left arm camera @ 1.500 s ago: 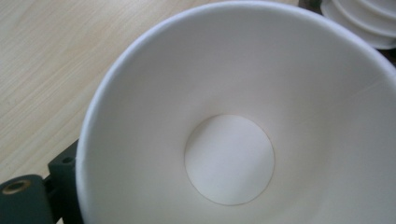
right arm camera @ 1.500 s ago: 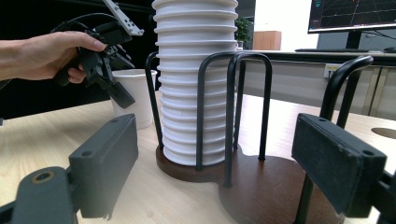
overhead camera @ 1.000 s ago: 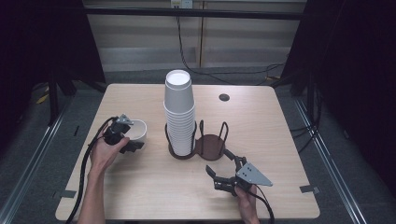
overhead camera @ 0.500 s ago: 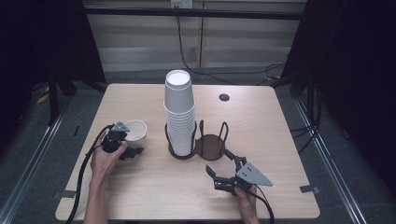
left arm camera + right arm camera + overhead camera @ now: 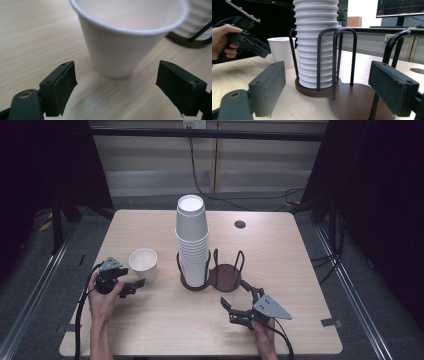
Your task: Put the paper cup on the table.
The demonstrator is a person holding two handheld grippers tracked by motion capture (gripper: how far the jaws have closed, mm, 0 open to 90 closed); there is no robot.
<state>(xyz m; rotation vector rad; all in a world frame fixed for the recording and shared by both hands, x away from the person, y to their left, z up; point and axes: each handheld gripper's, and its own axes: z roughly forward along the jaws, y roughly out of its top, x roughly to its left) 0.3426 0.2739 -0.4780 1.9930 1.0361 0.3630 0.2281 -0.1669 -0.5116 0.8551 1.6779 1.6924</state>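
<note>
1. Where the wooden table [image 5: 165, 320] is seen from the high view, a tall stack of white paper cups [image 5: 191, 240] is held upright in one ring of a dark two-ring cup holder [image 5: 225, 276] near the table's middle; the other ring is seen bare. A single white cup [image 5: 143, 264] is set upright to the left of the stack, apart from it. The left gripper [image 5: 134, 287] is held in a hand [image 5: 101, 300] just beside this cup, its jaws spread and nothing gripped. The right gripper [image 5: 231, 310] is held low in front of the holder, with its jaws parted and nothing between them; its grey plate [image 5: 270, 307] is seen on top. A small dark round fitting [image 5: 240, 224] is seen in the far part of the tabletop.

2. In the left gripper view, the single cup [image 5: 125, 37] is seen close ahead and upright on the wood; the left gripper [image 5: 117, 82] is held wide open, and its pads [image 5: 60, 87] are kept clear of the cup's wall. Part of the stack [image 5: 197, 22] and the holder's base are glimpsed at the upper right.

3. In the right gripper view, the right gripper [image 5: 327, 92] is spread wide and empty, and is pointed at the holder [image 5: 352, 100]. The stack [image 5: 314, 42] is framed by the black wire hoops. Behind it at the left, the single cup [image 5: 280, 51] is seen, with the left gripper [image 5: 263, 51] just beside it and the hand [image 5: 223, 40] around its handle.
</note>
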